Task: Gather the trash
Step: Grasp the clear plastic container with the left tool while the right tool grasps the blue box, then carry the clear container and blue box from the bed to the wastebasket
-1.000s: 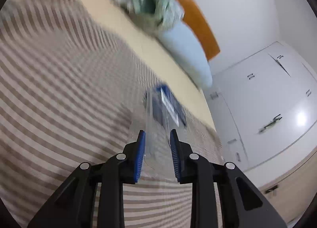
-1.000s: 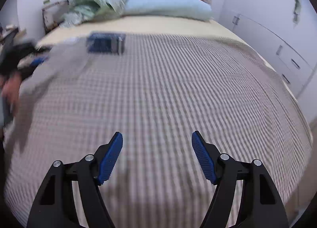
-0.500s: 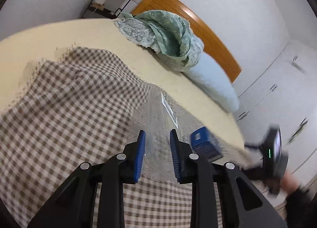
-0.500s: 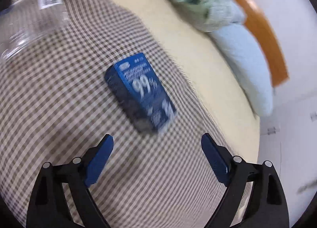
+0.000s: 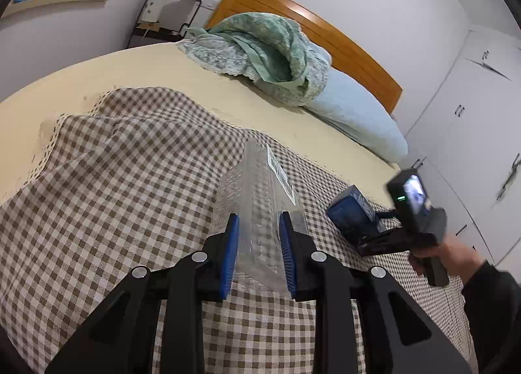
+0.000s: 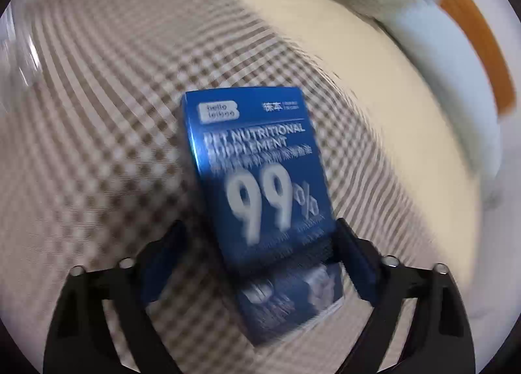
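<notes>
The left tool [image 5: 259,250] held a clear plastic box [image 5: 260,198] between its blue pads, squeezing its sides. The box was see-through, with ridged walls and a white label [image 5: 280,178] along one edge, and it was up above the checked blanket [image 5: 114,178] on the bed [image 5: 195,87]. The right tool [image 6: 260,256] was wide, with a blue carton [image 6: 260,178] sitting between its fingers; the picture was too blurry to tell if the pads touched it. The carton was shiny blue with big white "99%" and "PET NUTRITIONAL SUPPLEMENT" on it. It lay on the checked blanket, near the clear box.
</notes>
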`<state>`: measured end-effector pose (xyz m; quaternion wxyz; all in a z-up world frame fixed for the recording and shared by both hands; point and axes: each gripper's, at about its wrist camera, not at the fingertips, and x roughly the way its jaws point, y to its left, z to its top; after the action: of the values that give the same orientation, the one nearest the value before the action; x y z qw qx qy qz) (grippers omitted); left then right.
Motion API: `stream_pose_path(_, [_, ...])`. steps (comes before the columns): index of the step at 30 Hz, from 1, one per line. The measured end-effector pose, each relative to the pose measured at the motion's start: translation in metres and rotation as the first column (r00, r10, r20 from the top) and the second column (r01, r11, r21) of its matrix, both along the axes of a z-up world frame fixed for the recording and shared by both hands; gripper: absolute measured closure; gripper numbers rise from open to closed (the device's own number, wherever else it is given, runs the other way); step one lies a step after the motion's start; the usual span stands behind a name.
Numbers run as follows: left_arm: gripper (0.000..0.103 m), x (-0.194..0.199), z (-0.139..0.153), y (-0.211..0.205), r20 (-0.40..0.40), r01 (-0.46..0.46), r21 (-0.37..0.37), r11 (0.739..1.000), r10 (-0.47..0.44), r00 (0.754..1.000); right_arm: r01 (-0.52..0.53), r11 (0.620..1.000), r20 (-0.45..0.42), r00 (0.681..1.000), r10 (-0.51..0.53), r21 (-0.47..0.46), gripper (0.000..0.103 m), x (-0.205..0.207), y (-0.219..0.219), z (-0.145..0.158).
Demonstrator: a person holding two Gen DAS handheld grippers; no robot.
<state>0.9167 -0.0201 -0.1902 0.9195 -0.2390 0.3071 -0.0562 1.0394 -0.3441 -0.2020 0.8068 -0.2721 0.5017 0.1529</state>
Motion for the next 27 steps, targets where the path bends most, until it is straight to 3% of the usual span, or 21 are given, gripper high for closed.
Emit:
stream_pose_path(1, [0.080,0.000,0.000,-0.002,0.000,0.006,0.005,1.000,-0.006,1.000,0.017,0.998,-0.011,1.000,-0.016,0.061,0.030,-0.018,-0.009,0.002])
stream_pose_path(3, [0.080,-0.001,0.001,-0.003,-0.004,0.005,0.011,1.000,-0.005,1.000,0.013,0.999,0.022,1.000,-0.014,0.042,0.031,-0.049,-0.009,0.001])
stream_pose_path(7, [0.081,-0.002,0.005,-0.004,-0.021,0.005,0.017,1.000,-0.004,1.000,0.131,0.978,0.022,0.990,-0.137,0.164,0.034,-0.150,-0.015,0.007])
stream_pose_path(10, [0.081,-0.011,0.011,-0.009,-0.032,0.018,0.040,0.999,-0.017,0.999,0.223,0.963,0.097,0.966,-0.238,0.150,0.040,-0.222,-0.020,0.015])
stream_pose_path(12, [0.081,-0.029,0.014,-0.014,-0.054,0.048,0.076,0.996,-0.044,0.998,0.279,0.931,-0.015,0.959,-0.284,0.236,0.044,-0.268,-0.030,0.025])
stream_pose_path(16, [0.081,-0.055,0.035,-0.017,-0.149,0.079,0.082,0.993,-0.066,0.987,0.300,0.920,-0.053,0.954,-0.296,0.253,0.045,-0.340,-0.028,0.026])
stream_pose_path(22, [0.081,-0.166,0.090,-0.029,-0.090,0.155,0.200,0.967,-0.139,0.986,0.392,0.842,-0.081,0.917,-0.392,0.370,0.045,-0.426,-0.043,0.038])
stream_pose_path(27, [0.081,-0.241,0.105,-0.041,-0.120,0.217,0.144,0.966,-0.200,0.972,0.440,0.785,-0.069,0.886,-0.458,0.436,0.045,-0.481,-0.067,0.053])
